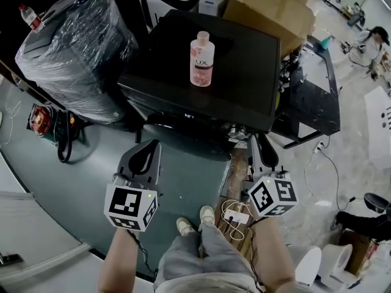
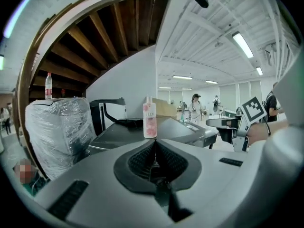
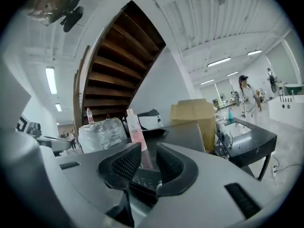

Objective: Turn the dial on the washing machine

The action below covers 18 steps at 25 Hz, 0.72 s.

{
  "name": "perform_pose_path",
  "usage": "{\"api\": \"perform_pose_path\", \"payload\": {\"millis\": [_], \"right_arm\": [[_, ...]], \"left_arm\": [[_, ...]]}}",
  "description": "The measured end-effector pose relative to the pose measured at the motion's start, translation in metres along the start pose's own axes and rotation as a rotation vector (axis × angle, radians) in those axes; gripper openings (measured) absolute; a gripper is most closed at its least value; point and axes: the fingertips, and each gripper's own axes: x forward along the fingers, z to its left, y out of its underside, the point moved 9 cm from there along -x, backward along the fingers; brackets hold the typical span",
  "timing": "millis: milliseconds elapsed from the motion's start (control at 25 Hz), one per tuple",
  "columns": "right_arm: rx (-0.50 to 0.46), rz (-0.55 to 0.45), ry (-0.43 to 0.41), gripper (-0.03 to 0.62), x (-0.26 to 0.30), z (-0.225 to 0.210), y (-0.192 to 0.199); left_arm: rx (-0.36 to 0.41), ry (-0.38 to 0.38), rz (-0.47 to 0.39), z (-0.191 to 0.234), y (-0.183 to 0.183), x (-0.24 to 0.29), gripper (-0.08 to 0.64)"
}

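The black washing machine (image 1: 244,60) stands ahead of me with a pink bottle (image 1: 202,58) upright on its lid. Its chrome dial (image 1: 236,130) sits at the right end of the front panel. My right gripper (image 1: 258,140) hovers just right of the dial and below it, jaws a narrow gap apart. In the right gripper view (image 3: 148,160) only the control panel and the bottle (image 3: 135,129) show through the gap, and the pads press on nothing. My left gripper (image 1: 146,146) hangs lower left of the machine, its pads (image 2: 147,156) closed together and empty.
A plastic-wrapped bundle (image 1: 79,47) with a water bottle (image 1: 29,16) on it stands left of the machine. A cardboard box (image 1: 269,5) sits behind it, and a dark bench (image 1: 314,102) is to the right. A power strip and cables (image 1: 235,215) lie by my shoes (image 1: 195,221).
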Motion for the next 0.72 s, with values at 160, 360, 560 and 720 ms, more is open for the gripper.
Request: {"api": "perform_pose_path", "payload": {"millis": [160, 360, 560, 720], "right_arm": [[-0.075, -0.003, -0.063, 0.095, -0.023, 0.021, -0.041], [-0.126, -0.006, -0.146, 0.055, -0.051, 0.051, -0.092], [-0.167, -0.036, -0.220, 0.044, -0.072, 0.079, -0.138], [-0.225, -0.077, -0.275, 0.041, -0.093, 0.101, -0.173]], "left_arm": [[-0.001, -0.021, -0.041, 0.000, -0.035, -0.028, 0.020], [0.036, -0.045, -0.078, -0.001, -0.075, -0.061, 0.020], [0.059, -0.056, -0.108, 0.000, -0.110, -0.087, 0.020], [0.101, -0.068, -0.152, -0.004, -0.135, -0.108, 0.020]]}}
